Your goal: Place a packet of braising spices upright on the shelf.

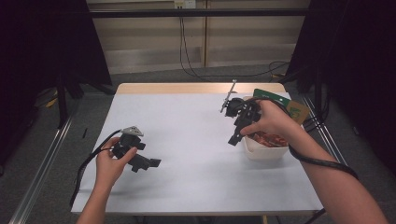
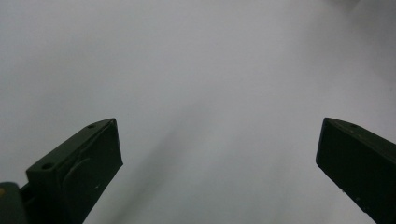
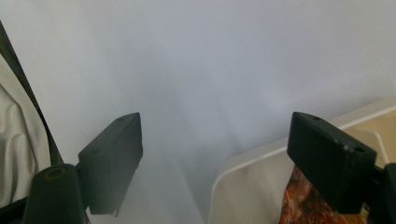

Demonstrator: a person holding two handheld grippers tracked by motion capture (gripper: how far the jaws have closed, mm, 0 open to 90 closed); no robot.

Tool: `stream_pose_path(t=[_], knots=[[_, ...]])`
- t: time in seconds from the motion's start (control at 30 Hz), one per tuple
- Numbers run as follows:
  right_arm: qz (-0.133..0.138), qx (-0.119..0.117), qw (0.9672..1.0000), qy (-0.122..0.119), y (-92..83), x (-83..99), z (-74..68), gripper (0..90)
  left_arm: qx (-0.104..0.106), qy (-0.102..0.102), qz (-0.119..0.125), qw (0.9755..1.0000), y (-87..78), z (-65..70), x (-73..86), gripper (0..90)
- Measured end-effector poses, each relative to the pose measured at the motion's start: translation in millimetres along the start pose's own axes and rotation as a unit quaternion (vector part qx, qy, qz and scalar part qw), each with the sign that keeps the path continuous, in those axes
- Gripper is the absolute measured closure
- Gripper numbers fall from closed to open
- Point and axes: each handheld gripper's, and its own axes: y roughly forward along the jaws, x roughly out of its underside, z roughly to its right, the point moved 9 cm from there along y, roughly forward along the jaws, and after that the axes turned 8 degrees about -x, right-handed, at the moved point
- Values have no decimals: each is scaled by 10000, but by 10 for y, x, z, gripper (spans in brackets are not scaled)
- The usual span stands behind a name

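White tub (image 1: pixel 264 151) of reddish-orange food sits at the right side of the table (image 1: pixel 187 135), and the right gripper (image 1: pixel 232 140) points down at its near-left rim. We see that gripper's jaws standing wide apart with nothing clamped between them. In the right gripper view one jaw hangs over bare tabletop, while the other overlaps the tub's rounded corner (image 3: pixel 243 172); the patterned orange contents (image 3: pixel 303 200) show just beside that jaw. We cannot tell whether the jaw touches the rim. We see no pad pressing on the tub or the food.

Our right hand (image 1: pixel 273 121) wraps the gripper body from above, with its black cable looping around the wrist. Behind the hand, a green card (image 1: pixel 273 97) and a tan packet (image 1: pixel 299 112) lie at the table's far right edge, and a thin metal utensil (image 1: pixel 229 95) lies tilted just beyond the gripper.

Our left gripper (image 1: pixel 149 163) rests low at the near-left of the table, well apart from the tub. Its jaws are also spread wide and hold nothing; the left gripper view shows plain white tabletop between them. Our left hand (image 1: pixel 109 163) holds its body, with the grey three-cornered plate (image 1: pixel 132 130) on top.
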Motion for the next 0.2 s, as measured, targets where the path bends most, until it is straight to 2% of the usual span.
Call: stream_pose_path(t=[0.2], knots=[[124,17,9999,-15,143,0,-26,150,-18,34,17,10000,2,-12,10,0]])
